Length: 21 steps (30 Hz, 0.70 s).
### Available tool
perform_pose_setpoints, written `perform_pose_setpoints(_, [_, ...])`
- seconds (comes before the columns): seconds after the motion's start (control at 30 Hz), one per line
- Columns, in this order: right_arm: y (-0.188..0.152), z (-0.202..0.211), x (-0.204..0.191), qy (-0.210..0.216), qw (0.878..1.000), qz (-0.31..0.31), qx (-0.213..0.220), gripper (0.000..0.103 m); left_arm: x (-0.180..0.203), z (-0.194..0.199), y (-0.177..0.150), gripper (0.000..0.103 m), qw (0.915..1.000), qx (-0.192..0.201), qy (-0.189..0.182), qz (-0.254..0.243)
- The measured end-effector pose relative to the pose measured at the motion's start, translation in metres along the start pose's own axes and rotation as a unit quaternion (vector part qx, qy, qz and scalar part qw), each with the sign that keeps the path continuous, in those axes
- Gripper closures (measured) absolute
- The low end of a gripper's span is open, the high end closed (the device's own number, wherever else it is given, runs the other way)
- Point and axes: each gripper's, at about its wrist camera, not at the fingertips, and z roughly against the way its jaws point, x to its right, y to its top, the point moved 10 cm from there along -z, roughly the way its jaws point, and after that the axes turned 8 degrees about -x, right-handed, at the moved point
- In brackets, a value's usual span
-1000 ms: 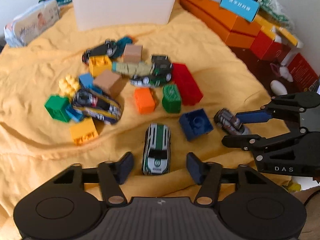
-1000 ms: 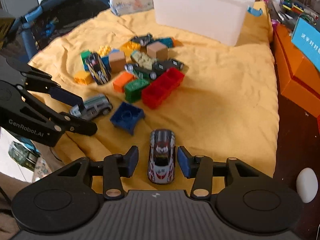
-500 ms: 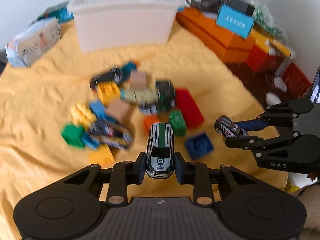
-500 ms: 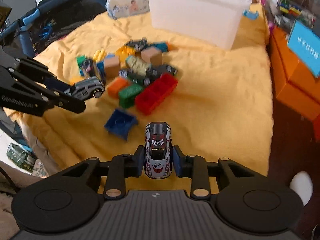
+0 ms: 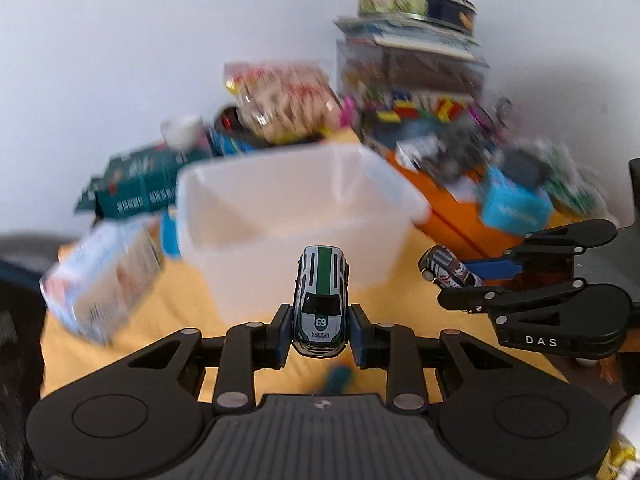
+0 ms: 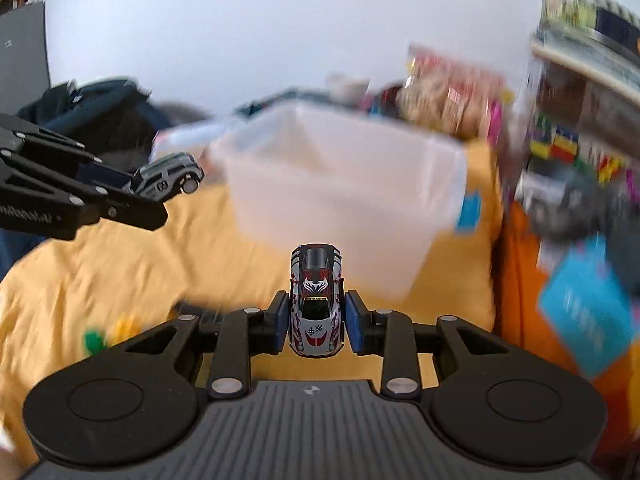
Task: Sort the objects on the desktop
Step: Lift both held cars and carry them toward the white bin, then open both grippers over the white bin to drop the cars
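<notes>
My left gripper [image 5: 319,334] is shut on a white and green toy car [image 5: 320,300] marked 69, held up in front of the white plastic bin [image 5: 288,216]. My right gripper [image 6: 316,326] is shut on a silver, black and red toy car [image 6: 316,300], also raised before the bin [image 6: 340,196]. The right gripper shows at the right of the left wrist view [image 5: 460,284], holding its car [image 5: 448,266]. The left gripper shows at the left of the right wrist view [image 6: 156,196] with its car [image 6: 168,176]. The bin's inside looks empty where visible.
The yellow cloth [image 6: 100,264] covers the table. Orange boxes [image 5: 452,208] and a blue card [image 5: 512,208] stand to the right of the bin, a wipes pack [image 5: 100,276] to its left. Cluttered packets and shelves stand behind. A green brick [image 6: 93,340] lies low left.
Both grippers closed on their cars, lifted them off the cloth and moved forward and up toward the white bin; the pile of bricks has dropped out of view.
</notes>
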Motion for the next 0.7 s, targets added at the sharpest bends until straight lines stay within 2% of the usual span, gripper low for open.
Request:
perform_pose_setpoints(0.17, [0.061,-0.025,0.016,-0.027,0.999,-0.009,0.027,0.07,-0.027,-0.026,0.054,0.07,0.9997,0.022,0.009,0.003])
perform_pose_setpoints(0.3, [0.093,-0.049,0.028,-0.04,0.999,-0.022,0.022,0.07,-0.04,-0.052,0.076,0.07,0.9999,0.012,0.006,0.005])
perform_pose_setpoints(0.43, [0.105,-0.075,0.04,-0.056,0.997,-0.044,0.0,0.07,-0.054,-0.09,0.082,0.07,0.9999,-0.008,0.013,0.007])
perform_pose_setpoints(0.5, [0.103,-0.087,0.045,-0.058,0.996,-0.061,-0.012,0.07,-0.061,-0.111,0.077,0.07,0.9994,-0.024,0.022,0.005])
perform_pose_setpoints(0.57, [0.1,-0.098,0.048,-0.061,0.995,-0.072,-0.027,0.069,-0.062,-0.129,0.069,0.07,0.9988,-0.047,0.017,0.006])
perform_pose_setpoints(0.63, [0.096,-0.106,0.048,-0.06,0.995,-0.076,-0.038,0.068,-0.064,-0.134,0.063,0.07,0.9985,-0.052,0.011,0.013])
perform_pose_setpoints(0.7, [0.094,-0.107,0.049,-0.059,0.994,-0.078,-0.039,0.066,-0.063,-0.131,0.061,0.062,0.9986,-0.049,0.003,0.019])
